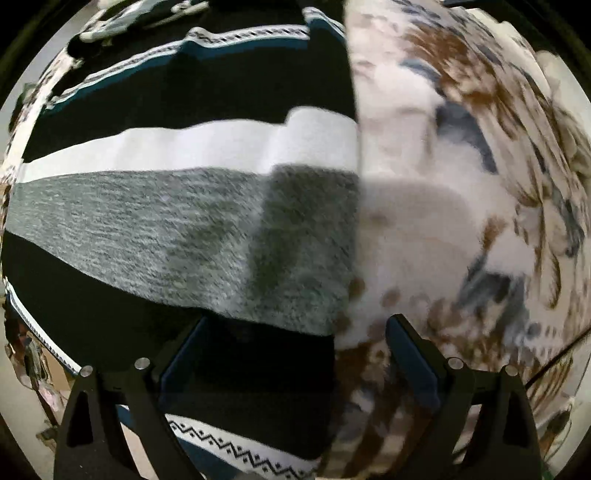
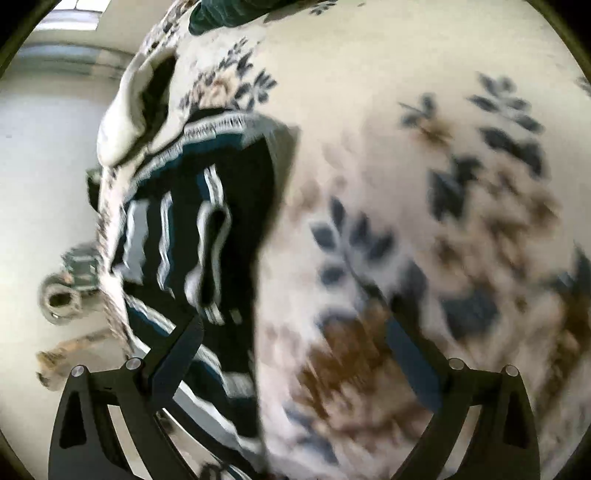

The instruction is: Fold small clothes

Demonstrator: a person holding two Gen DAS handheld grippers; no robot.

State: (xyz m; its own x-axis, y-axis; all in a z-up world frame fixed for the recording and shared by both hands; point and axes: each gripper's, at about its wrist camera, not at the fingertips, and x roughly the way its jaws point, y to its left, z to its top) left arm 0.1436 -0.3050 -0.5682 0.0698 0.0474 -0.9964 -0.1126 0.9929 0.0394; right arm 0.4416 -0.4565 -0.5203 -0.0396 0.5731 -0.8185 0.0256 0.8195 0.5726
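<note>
A black knit garment [image 1: 184, 221] with white, grey and teal bands lies flat on a cream floral cloth [image 1: 461, 166]. Its straight right edge runs down the middle of the left wrist view. My left gripper [image 1: 295, 336] is open just above that edge, one finger over the garment, the other over the floral cloth. In the right wrist view the same garment [image 2: 192, 236] lies at the left, with its striped part folded on itself. My right gripper [image 2: 291, 332] is open, straddling the garment's edge, holding nothing. Both views are blurred.
The floral cloth [image 2: 443, 184] covers the work surface and bunches at its far left edge [image 2: 125, 110]. Beyond that edge lie a pale floor [image 2: 44, 166] and a roll-shaped object [image 2: 59, 295]. More patterned clothing [image 1: 122, 18] lies at the far end.
</note>
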